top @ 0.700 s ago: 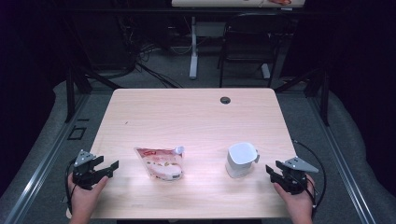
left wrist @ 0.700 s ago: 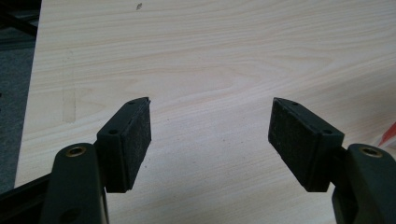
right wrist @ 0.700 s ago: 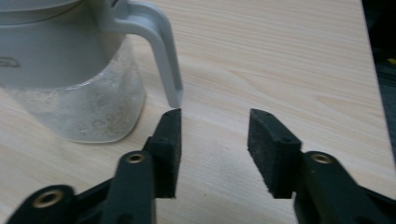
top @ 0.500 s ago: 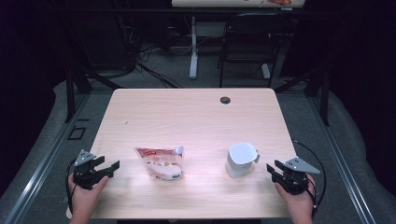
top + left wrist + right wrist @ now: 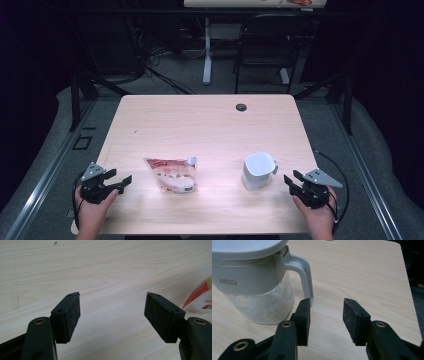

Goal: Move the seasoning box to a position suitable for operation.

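We are at the very start: our left gripper (image 5: 121, 181) rests at the near left of the table (image 5: 200, 120) with its jaws spread wide and nothing between them, and our right gripper (image 5: 293, 181) sits at the near right, jaws equally wide and empty, just beside the handle (image 5: 305, 275) of the jug (image 5: 257, 171) but not touching it. The pouch (image 5: 172, 173) lies flat on the near middle of the table, between left gripper and jug, apart from both. Neither has been picked up, so as we judge it everything is left to do: grasp the pouch, handle the jug, likely fill it. The pouch's long axis runs from its spout at far right to its base at near left; the jug stands upright, lid on, handle pointing right toward our right gripper
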### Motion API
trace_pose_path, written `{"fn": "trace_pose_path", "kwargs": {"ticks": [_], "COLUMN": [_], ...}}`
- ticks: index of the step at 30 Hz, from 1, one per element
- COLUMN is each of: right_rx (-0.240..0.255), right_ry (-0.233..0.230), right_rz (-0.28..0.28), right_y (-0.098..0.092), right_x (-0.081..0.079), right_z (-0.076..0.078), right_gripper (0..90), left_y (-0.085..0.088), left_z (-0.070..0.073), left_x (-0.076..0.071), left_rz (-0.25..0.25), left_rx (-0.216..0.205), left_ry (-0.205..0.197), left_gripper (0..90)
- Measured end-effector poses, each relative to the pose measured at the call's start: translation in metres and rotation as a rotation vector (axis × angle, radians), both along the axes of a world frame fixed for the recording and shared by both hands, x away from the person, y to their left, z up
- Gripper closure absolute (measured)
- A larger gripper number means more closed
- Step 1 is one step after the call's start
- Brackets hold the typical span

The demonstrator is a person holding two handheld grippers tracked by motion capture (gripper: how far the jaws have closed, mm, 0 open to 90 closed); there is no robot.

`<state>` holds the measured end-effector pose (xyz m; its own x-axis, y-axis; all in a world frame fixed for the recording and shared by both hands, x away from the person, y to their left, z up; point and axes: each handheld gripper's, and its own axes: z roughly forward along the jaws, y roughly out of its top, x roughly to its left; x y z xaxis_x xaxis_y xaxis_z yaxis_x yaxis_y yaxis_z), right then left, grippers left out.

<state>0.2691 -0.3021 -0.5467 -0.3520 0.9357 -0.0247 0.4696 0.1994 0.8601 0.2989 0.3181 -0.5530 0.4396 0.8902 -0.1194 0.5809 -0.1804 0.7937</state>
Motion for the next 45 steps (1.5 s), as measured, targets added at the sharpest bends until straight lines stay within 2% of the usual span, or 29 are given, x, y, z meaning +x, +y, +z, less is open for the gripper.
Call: {"fn": "trace_pose_path", "kwargs": {"ticks": [3, 6, 8, 10, 12, 13, 16, 18, 23, 25, 30, 32, 35, 37, 40, 45], "right_rx": [0.009, 0.013, 0.025, 0.032, 0.014, 0.014, -0.006, -0.022, 0.004, 0.017, 0.01, -0.01, 0.002, 0.011, 0.002, -0.033], "right_ry": [0.008, -0.004, 0.001, 0.002, 0.007, 0.007, 0.012, 0.012, -0.001, 0.001, 0.011, 0.004, 0.009, 0.015, 0.02, 0.016], "right_rz": [0.019, 0.022, 0.025, 0.035, 0.057, 0.057, 0.058, 0.056, 0.047, 0.041, 0.046, 0.033, 0.005, 0.005, 0.004, -0.014], "right_y": [0.001, 0.003, 0.005, 0.008, 0.014, 0.014, 0.022, 0.026, 0.031, 0.033, 0.039, 0.041, 0.04, 0.04, 0.039, 0.043], "right_x": [0.0, 0.002, 0.003, 0.006, 0.01, 0.01, 0.016, 0.02, 0.029, 0.033, 0.041, 0.041, 0.041, 0.04, 0.039, 0.036], "right_z": [0.0, 0.001, 0.001, -0.001, -0.003, -0.003, -0.005, -0.006, -0.006, -0.008, -0.01, -0.009, -0.007, -0.007, -0.006, -0.005], "right_gripper": [57.2, 56.8, 56.8, 56.9, 57.6, 57.6, 58.5, 58.9, 60.7, 61.9, 68.2, 71.9, 78.4, 78.6, 79.1, 80.2], "left_y": [0.0, 0.0, -0.001, -0.004, -0.007, -0.009, -0.013, -0.013, -0.009, -0.007, -0.005, -0.004, -0.002, -0.001, 0.0, -0.001], "left_z": [-0.001, -0.002, -0.001, -0.001, -0.002, -0.003, -0.002, -0.002, -0.004, -0.004, -0.005, -0.005, -0.006, -0.007, -0.005, -0.006], "left_x": [0.0, 0.001, 0.001, 0.0, 0.001, 0.001, 0.0, -0.001, -0.004, -0.005, -0.006, -0.006, -0.006, -0.006, -0.006, -0.005], "left_rz": [0.004, 0.008, -0.018, -0.029, -0.061, -0.066, -0.081, -0.074, -0.032, -0.025, -0.014, -0.007, 0.0, 0.003, 0.004, 0.006], "left_rx": [-0.005, -0.005, -0.003, 0.002, 0.005, 0.019, 0.028, 0.02, -0.033, -0.046, -0.039, -0.037, -0.049, -0.076, -0.083, -0.069], "left_ry": [0.0, 0.003, 0.011, 0.008, 0.029, 0.033, 0.026, 0.019, 0.015, -0.001, -0.016, -0.009, -0.003, -0.004, -0.004, 0.005], "left_gripper": [28.3, 28.9, 35.3, 38.1, 44.0, 44.0, 46.3, 46.3, 44.3, 44.4, 46.8, 47.4, 47.2, 47.1, 47.2, 47.2]}}
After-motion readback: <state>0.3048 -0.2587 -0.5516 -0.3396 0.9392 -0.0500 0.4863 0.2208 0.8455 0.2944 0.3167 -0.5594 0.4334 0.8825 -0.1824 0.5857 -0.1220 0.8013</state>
